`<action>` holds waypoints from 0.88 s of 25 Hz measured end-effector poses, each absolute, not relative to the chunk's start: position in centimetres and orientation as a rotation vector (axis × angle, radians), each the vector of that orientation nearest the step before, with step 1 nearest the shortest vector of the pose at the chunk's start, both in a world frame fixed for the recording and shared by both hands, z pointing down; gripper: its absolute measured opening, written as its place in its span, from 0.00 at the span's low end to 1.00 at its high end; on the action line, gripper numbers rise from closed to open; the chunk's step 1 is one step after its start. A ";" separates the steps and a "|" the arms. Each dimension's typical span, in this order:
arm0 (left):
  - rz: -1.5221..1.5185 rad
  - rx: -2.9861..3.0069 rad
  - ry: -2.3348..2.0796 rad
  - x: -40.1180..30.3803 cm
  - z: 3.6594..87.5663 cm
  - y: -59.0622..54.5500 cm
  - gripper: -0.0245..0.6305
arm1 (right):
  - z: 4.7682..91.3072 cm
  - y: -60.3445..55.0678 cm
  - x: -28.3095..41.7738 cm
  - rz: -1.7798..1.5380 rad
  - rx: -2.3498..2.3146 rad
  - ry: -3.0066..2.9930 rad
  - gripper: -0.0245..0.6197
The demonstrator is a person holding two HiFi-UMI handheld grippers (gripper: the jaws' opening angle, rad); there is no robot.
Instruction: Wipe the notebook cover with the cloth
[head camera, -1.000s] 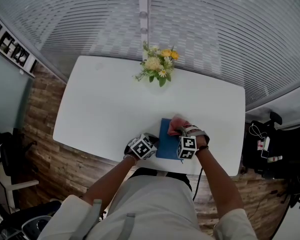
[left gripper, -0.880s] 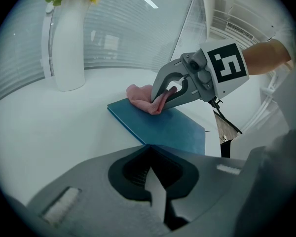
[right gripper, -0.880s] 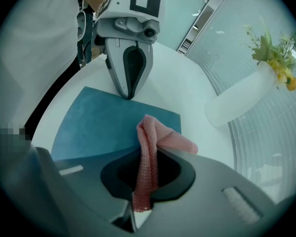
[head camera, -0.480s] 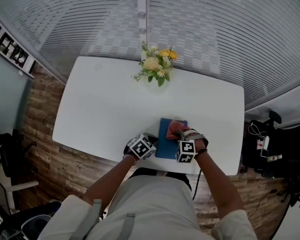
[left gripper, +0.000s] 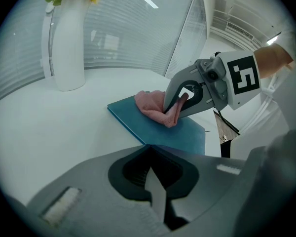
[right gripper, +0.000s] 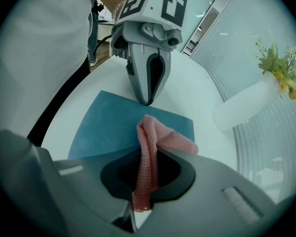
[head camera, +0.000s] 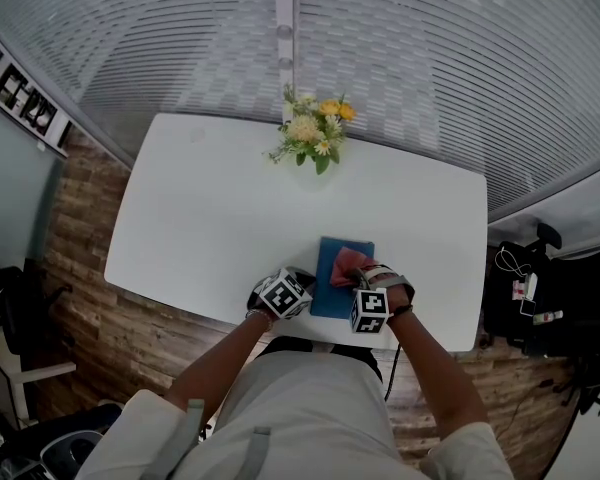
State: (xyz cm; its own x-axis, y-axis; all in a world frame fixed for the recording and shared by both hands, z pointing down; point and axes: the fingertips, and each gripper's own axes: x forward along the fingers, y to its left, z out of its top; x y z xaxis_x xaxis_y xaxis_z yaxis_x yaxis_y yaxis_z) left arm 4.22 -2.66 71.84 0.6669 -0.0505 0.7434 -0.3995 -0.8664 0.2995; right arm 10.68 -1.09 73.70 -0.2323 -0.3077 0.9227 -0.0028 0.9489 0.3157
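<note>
A blue notebook (head camera: pixel 332 290) lies flat near the front edge of the white table (head camera: pixel 210 218). A pink cloth (head camera: pixel 347 263) rests on its cover, and my right gripper (head camera: pixel 360 280) is shut on it. In the right gripper view the cloth (right gripper: pixel 155 139) runs up between the jaws of the right gripper (right gripper: pixel 147 154) and drapes onto the notebook (right gripper: pixel 108 127). My left gripper (head camera: pixel 302 290) is shut with nothing in it, its tip (right gripper: pixel 148 100) touching the notebook's left edge. From the left gripper view, the left gripper (left gripper: pixel 149 149) points at the notebook (left gripper: pixel 153 127), where the right gripper (left gripper: pixel 173 110) drags the cloth (left gripper: pixel 150 105).
A white vase of yellow and white flowers (head camera: pixel 315 133) stands at the table's far side, well behind the notebook. The table's front edge runs just below both grippers. Wooden floor, a chair and bags surround the table.
My right gripper has dragged the pink cloth across the cover toward me and slightly left. The left gripper has stayed in place at the notebook's edge.
</note>
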 end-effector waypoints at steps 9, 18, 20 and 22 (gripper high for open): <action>1.066 2.445 -0.349 4.3 72.0 -2.7 0.04 | 73.5 -0.2 10.3 -0.297 0.223 -1.795 0.04; 1.065 2.442 -0.350 4.2 71.7 -2.6 0.04 | 73.0 1.6 9.4 -0.268 0.194 -1.824 0.04; 1.063 2.444 -0.351 4.3 71.8 -2.6 0.04 | 73.1 1.8 9.4 -0.278 0.197 -1.821 0.04; 1.065 2.442 -0.350 4.2 71.7 -2.6 0.04 | 73.1 1.9 9.4 -0.282 0.196 -1.819 0.04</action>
